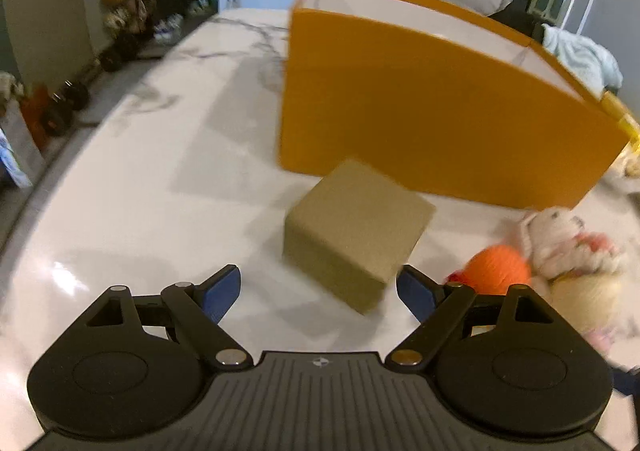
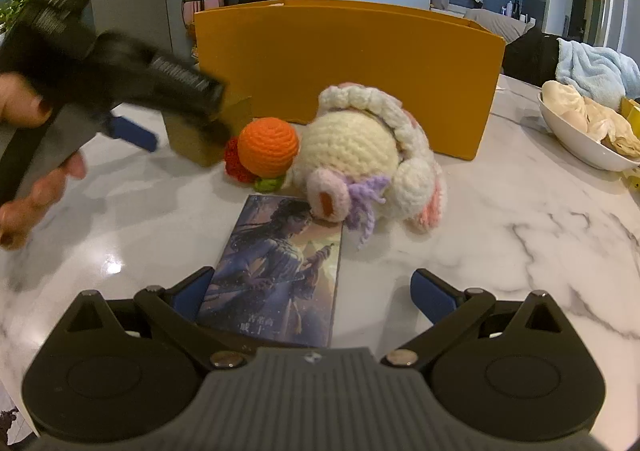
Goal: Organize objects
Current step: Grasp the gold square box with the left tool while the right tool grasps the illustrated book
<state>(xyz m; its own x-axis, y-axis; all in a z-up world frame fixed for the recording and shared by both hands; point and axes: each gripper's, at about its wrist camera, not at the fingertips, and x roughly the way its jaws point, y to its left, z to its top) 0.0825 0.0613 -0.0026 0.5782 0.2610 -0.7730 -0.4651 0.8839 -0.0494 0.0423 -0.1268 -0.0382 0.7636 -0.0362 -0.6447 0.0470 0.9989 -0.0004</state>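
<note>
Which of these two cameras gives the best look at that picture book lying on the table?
The right wrist view: the book lies flat between the open right gripper fingers, cover art fully visible. The left wrist view does not show it at all.

My fingers spread wide before the tan box

My left gripper (image 1: 319, 293) hangs with its blue pads (image 1: 222, 291) apart, the tan box (image 1: 354, 239) on the marble table (image 1: 132, 187) just ahead between them. The orange bin (image 1: 440, 123) stands behind it; an orange crochet ball (image 1: 498, 269) and a blurred cream plush (image 1: 560, 239) lie to the right.
</note>
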